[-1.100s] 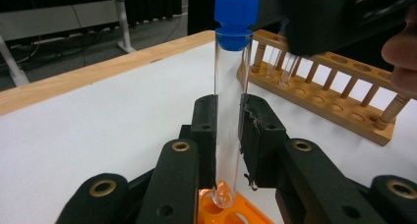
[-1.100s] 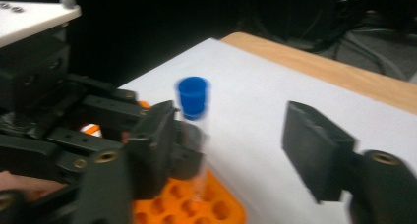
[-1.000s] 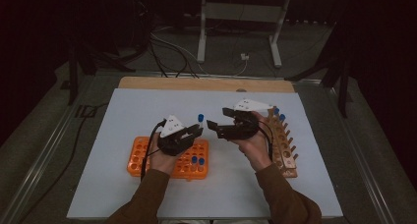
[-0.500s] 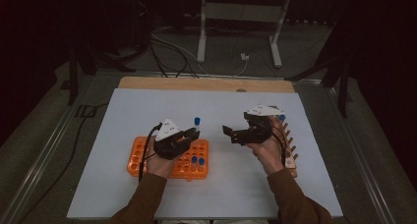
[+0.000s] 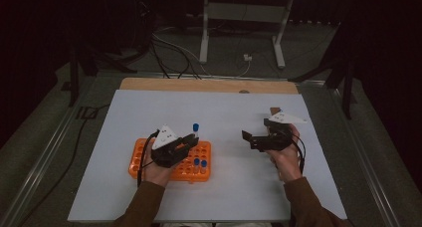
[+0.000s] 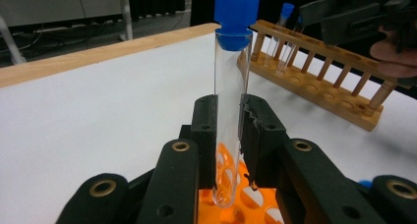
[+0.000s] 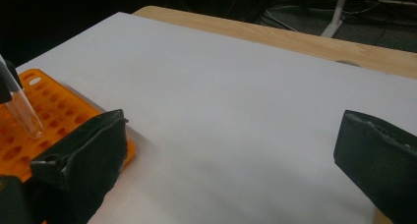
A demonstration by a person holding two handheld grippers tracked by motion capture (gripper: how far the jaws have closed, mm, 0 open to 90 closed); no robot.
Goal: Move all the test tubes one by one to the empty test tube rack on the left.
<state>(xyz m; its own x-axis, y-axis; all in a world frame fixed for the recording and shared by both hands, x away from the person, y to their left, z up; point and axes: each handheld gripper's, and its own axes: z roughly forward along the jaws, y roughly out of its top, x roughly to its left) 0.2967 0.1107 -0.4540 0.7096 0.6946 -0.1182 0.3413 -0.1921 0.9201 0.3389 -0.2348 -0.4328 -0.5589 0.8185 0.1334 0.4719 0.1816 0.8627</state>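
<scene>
The left hand-held gripper (image 6: 228, 135) pinches 1 blue-capped test tube (image 6: 231, 101) upright just above the orange rack (image 5: 199, 160). The right hand-held gripper (image 7: 231, 150), just opened wide, holds nothing above the counter (image 7: 236, 86).

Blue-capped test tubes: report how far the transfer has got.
Done: two blue-capped tubes stand in the orange plastic rack. In hand: the left gripper clamps a clear blue-capped tube above that rack. Left: seat it; tubes remain in the wooden rack; the right gripper is open.
</scene>
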